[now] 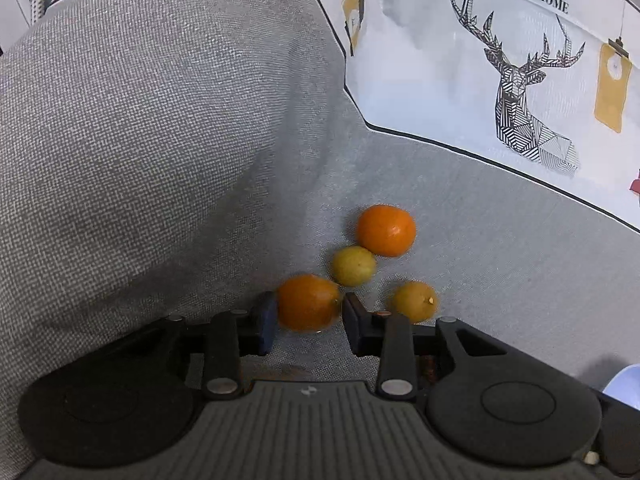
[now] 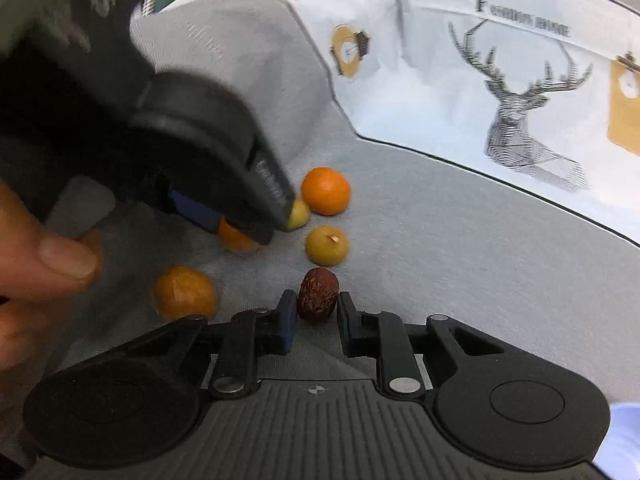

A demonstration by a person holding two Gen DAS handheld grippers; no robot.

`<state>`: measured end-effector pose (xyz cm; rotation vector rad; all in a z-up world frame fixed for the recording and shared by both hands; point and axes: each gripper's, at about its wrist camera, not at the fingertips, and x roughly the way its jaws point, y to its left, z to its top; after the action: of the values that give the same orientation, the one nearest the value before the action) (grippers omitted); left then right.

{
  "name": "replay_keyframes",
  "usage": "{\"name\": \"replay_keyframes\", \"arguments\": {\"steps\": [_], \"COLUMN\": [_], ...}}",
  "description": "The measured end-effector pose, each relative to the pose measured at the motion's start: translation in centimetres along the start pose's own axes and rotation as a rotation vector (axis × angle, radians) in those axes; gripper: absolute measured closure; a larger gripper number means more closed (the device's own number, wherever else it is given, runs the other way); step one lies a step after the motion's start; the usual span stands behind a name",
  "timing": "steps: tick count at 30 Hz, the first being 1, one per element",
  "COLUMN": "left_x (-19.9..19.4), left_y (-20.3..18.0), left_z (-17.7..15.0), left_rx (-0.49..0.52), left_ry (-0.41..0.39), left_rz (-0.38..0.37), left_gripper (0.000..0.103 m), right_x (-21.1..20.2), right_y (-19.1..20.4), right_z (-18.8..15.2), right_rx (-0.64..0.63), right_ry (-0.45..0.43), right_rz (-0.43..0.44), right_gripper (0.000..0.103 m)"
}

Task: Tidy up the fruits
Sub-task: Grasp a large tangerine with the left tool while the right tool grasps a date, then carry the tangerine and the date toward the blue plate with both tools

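The left tongs (image 1: 309, 312) clamp an orange kumquat (image 1: 308, 303) resting on the grey sofa cushion (image 1: 480, 280) — a yellow-green kumquat (image 1: 353, 265) touches it, with two more fruits just beyond. The right tongs (image 2: 317, 312) are closed on a wrinkled red date (image 2: 318, 295) on the same cushion, near a loose orange kumquat (image 2: 184, 292) at their left.

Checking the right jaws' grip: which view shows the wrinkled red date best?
The right wrist view: the date sits sharp and unobstructed between that gripper's jaws. The left wrist view does not show it at all.
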<state>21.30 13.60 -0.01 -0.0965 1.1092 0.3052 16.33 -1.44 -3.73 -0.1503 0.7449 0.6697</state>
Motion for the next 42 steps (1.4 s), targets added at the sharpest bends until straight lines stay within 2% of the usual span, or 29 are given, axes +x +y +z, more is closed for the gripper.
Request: {"name": "replay_keyframes", "arguments": {"steps": [3,6,11,16,18,22,28,35,42], "left_x": [-0.4,-1.7,-4.8,-8.4,-9.0,-7.9,-4.7,-4.2,-3.5], "left_y": [-0.2,0.2,0.1,0.7,0.6,-0.2,-0.6,-1.4,-2.2], "left_z": [-0.3,-0.9,-3.2,-6.4,-7.7,-9.0,-8.8,-8.5,-8.4], "left_rx": [0.013,-0.010,-0.025,-0.017,-0.008,-0.018,-0.031,0.009,0.036], "left_ry": [-0.014,-0.031,-0.045,-0.053,-0.034,0.067,0.196,0.187,0.189], "left_rz": [-0.002,-0.045,-0.180,-0.303,-0.327,-0.361,-0.343,-0.290,-0.260], "left_gripper": [0.066,0.066,0.066,0.066,0.066,0.066,0.065,0.063,0.063], "right_x": [-2.3,-5.2,-9.8,-12.2,-12.6,-11.5,-10.1,-8.7,-8.3], "right_y": [-0.7,-1.5,-1.3,0.8,1.4,2.3,1.7,1.8,2.3], "right_z": [0.1,0.1,-1.5,-3.9,-5.0,-6.9,-7.9,-8.3,-8.2], "right_rx": [0.013,0.050,0.194,0.223,0.232,0.185,0.168,0.122,0.097], "right_ry": [-0.006,-0.007,0.031,0.071,0.080,0.128,0.206,0.262,0.259], "right_rz": [-0.013,-0.035,-0.017,-0.034,-0.031,-0.066,-0.053,-0.067,-0.080], "right_gripper": [0.080,0.080,0.080,0.080,0.080,0.080,0.080,0.080,0.080]}}
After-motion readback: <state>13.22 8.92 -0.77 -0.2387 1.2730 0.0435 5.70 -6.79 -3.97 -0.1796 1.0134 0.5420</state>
